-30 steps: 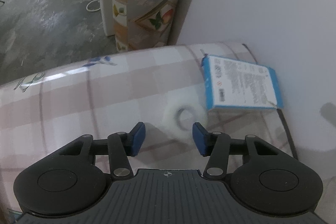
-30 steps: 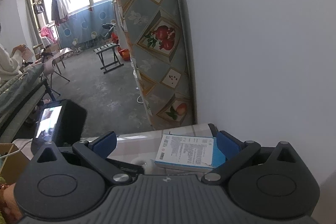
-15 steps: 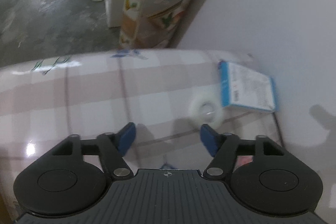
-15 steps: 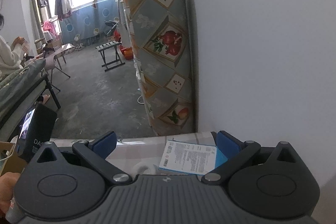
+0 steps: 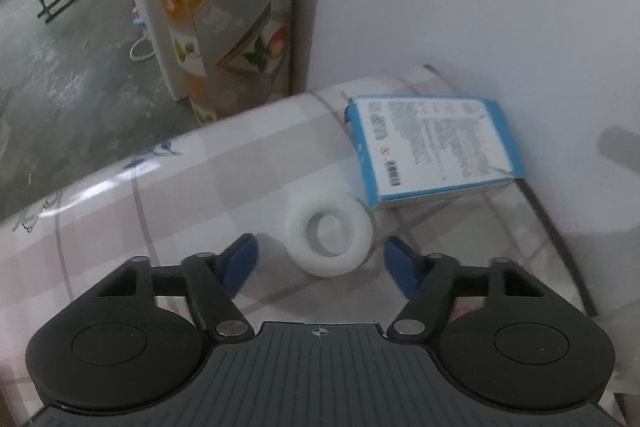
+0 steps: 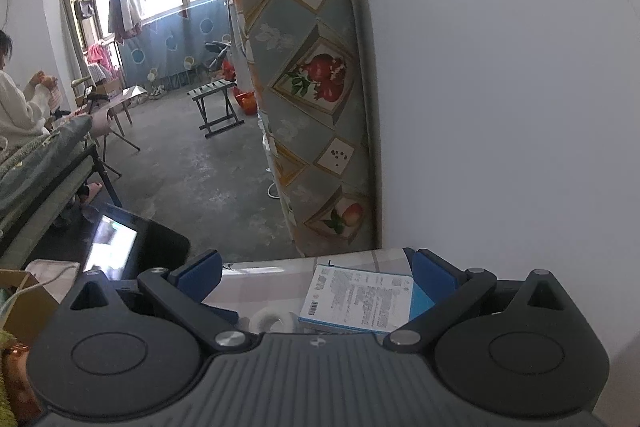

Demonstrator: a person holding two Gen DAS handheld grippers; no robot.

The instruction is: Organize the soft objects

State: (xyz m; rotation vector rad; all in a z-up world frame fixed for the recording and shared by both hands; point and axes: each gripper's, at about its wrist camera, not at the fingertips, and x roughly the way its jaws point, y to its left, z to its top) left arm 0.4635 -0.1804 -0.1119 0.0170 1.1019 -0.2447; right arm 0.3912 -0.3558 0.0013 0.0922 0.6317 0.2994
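The left gripper point(image 5: 320, 261) pointed steeply down at the checked tablecloth point(image 5: 180, 187), jaws closing around a white tape roll point(image 5: 330, 235) without touching it. The roll lay just beside a blue-edged box point(image 5: 432, 147). The right gripper point(image 6: 316, 275) hovered at a shallower tilt, spread wide and empty.

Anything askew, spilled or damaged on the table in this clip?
Nothing spilled or visibly damaged. The blue and white box lies flat but skewed to the table edge, near the wall. The white tape roll lies flat beside it, in front of the open left gripper.

Glossy plastic tablecloth point(image 5: 224, 163); matt white tape roll point(image 5: 330, 241); cardboard box point(image 5: 432, 147)
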